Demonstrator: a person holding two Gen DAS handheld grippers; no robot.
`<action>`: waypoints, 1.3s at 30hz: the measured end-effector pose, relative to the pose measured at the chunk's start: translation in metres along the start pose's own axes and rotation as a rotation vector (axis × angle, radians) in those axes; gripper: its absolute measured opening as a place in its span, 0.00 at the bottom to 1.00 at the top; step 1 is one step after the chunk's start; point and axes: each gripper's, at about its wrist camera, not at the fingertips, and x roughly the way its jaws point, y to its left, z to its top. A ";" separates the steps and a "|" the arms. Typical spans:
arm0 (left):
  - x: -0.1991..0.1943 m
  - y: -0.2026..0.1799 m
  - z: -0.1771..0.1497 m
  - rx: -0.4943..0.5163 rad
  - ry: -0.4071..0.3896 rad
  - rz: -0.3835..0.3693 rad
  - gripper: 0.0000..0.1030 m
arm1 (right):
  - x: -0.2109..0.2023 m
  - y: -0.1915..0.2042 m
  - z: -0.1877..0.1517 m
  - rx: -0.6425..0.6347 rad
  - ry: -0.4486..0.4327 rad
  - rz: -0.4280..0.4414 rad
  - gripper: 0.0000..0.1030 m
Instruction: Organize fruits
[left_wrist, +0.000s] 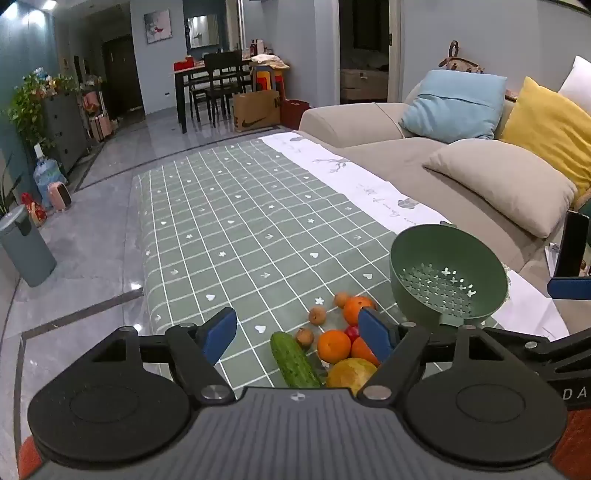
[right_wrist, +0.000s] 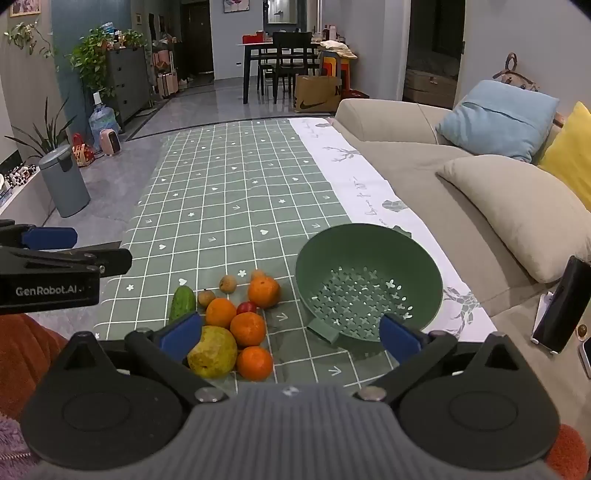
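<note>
Far left on the floor stands a grey bin (right_wrist: 64, 181), with a water jug (right_wrist: 104, 120) and a small pink heater (right_wrist: 110, 142) behind it near the dresser (right_wrist: 127, 83). The left gripper (left_wrist: 297, 334) hovers low over the checked cloth (left_wrist: 229, 221), its blue fingers (left_wrist: 219, 334) spread wide with nothing between them; the cucumber (left_wrist: 293, 360) lies just ahead in that gap.

Right of the cucumber sits the fruit pile: a yellow-green pear (right_wrist: 212, 350) nearest, four oranges (right_wrist: 221, 312) clustered around a small red fruit (right_wrist: 246, 307), and three little brown fruits (right_wrist: 228, 283) on the far edge. The pieces crowd together, touching, so the red one is hemmed in by oranges.

The right gripper (right_wrist: 290, 334) is also spread wide and empty, its left finger (right_wrist: 181, 332) overlapping the pear in view, its right finger across the colander's near rim.

The green colander (right_wrist: 424, 277) stands just right of the pile, empty, its stub handle (right_wrist: 321, 330) pointing at the oranges. Beyond it come the white runner (right_wrist: 354, 173), then the beige sofa (right_wrist: 424, 177) with beige, blue and yellow cushions, and a dark phone (right_wrist: 561, 302) propped at the far right.
</note>
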 end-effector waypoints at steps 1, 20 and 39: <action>-0.001 0.000 0.000 -0.005 0.002 -0.007 0.85 | 0.000 0.000 0.000 -0.004 0.002 -0.004 0.95; 0.001 -0.003 0.000 -0.005 0.031 -0.017 0.85 | -0.012 -0.008 -0.003 0.020 -0.003 -0.015 0.96; -0.001 -0.001 0.000 -0.028 0.034 -0.012 0.85 | -0.011 -0.005 -0.003 0.007 -0.013 -0.015 0.96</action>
